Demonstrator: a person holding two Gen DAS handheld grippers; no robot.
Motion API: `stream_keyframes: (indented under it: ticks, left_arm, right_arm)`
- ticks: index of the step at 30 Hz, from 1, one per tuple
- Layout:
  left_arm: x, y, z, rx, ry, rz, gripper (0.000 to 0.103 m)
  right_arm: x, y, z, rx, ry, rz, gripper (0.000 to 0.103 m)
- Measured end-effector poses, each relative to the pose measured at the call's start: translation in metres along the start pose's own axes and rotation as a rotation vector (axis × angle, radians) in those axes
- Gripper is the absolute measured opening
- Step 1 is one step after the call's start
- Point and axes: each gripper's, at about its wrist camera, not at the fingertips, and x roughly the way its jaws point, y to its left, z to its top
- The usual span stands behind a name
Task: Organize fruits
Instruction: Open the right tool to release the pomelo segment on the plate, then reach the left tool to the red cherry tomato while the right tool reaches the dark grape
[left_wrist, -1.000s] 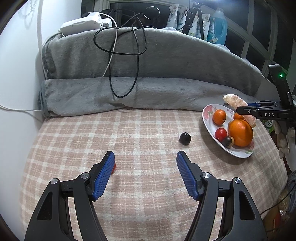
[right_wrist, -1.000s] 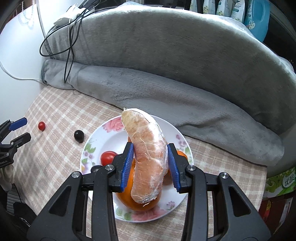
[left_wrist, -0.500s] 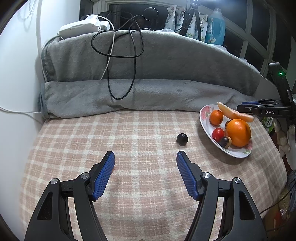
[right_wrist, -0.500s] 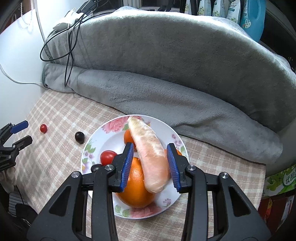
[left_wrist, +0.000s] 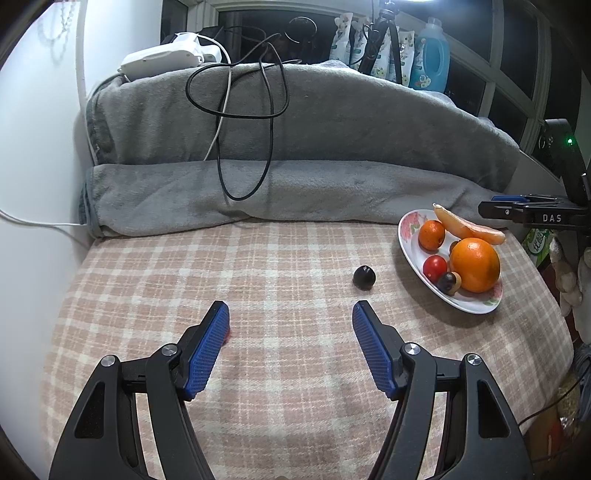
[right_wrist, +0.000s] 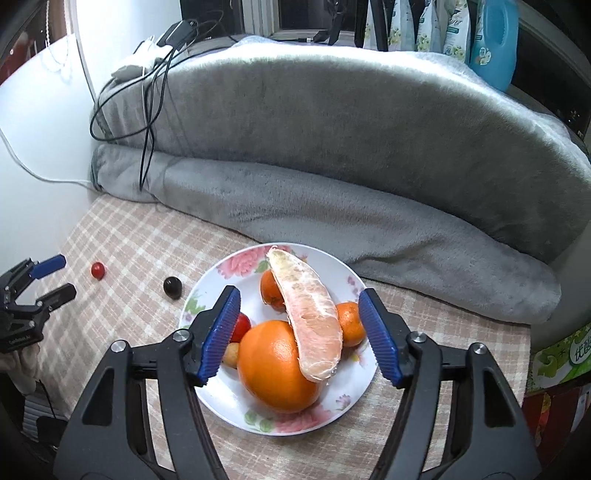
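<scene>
Two small fruits are not on the plate yet: a dark one and a little red one, both on the checked table. They lie off to the left of the right claw, well apart from it.

That right claw hangs over the plate and its jaws are opening. The peeled pomelo slice sits between them, but the pads do not press on it. It leans on the big orange, which props it so it should not slide off. Two small oranges and a red tomato are tucked beside it.

Over on the table, the left claw is open and empty. The dark fruit lies just ahead of its right finger. The red one peeks out right beside its left finger, mostly hidden. I think this claw waits there to pick up one of them next.
</scene>
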Motion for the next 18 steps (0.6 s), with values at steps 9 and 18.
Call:
stream_keyframes:
  ticks: [9, 18]
  left_arm:
    - [-0.003, 0.000, -0.002, -0.002, -0.004, 0.010, 0.069]
    - [-0.003, 0.006, -0.003, -0.024, -0.004, 0.035, 0.069]
  right_arm:
    - [-0.006, 0.008, 0.001, 0.004, -0.029, 0.026, 0.078]
    - [-0.009, 0.023, 0.004, -0.024, -0.054, 0.053, 0.078]
